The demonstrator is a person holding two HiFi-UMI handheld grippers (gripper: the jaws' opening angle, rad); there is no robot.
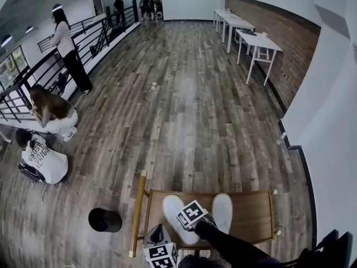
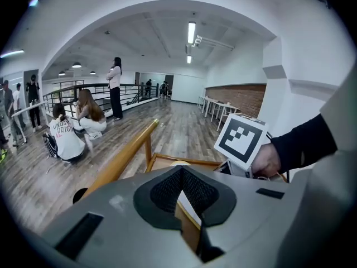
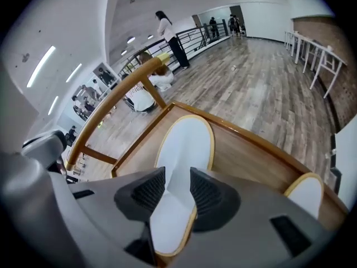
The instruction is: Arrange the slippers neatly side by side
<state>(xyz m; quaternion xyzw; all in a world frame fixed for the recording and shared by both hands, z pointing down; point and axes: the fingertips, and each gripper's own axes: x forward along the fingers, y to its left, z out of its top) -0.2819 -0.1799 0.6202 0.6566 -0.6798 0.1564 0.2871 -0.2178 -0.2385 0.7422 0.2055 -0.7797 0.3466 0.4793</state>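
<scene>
Two white slippers with tan rims lie on a wooden tray (image 1: pixel 251 211) near the bottom of the head view. The left slipper (image 1: pixel 174 205) sits at a slant; the right slipper (image 1: pixel 222 211) lies straight beside it with a gap between them. My right gripper (image 1: pixel 188 222) points steeply down onto the left slipper (image 3: pixel 184 144), and its jaws (image 3: pixel 177 172) are shut on the slipper's upper. The other slipper (image 3: pixel 305 194) shows at the right edge of the right gripper view. My left gripper (image 1: pixel 158 229) hovers at the tray's near left corner, its pads (image 2: pixel 167 186) meeting at the tips, holding nothing.
A wooden handle rail (image 1: pixel 136 211) runs along the tray's left side. A black round thing (image 1: pixel 105 220) lies on the plank floor to the left. Two people crouch (image 1: pixel 50 113) and one stands (image 1: pixel 67 43) by the railing at left. White tables (image 1: pixel 256 43) line the brick wall.
</scene>
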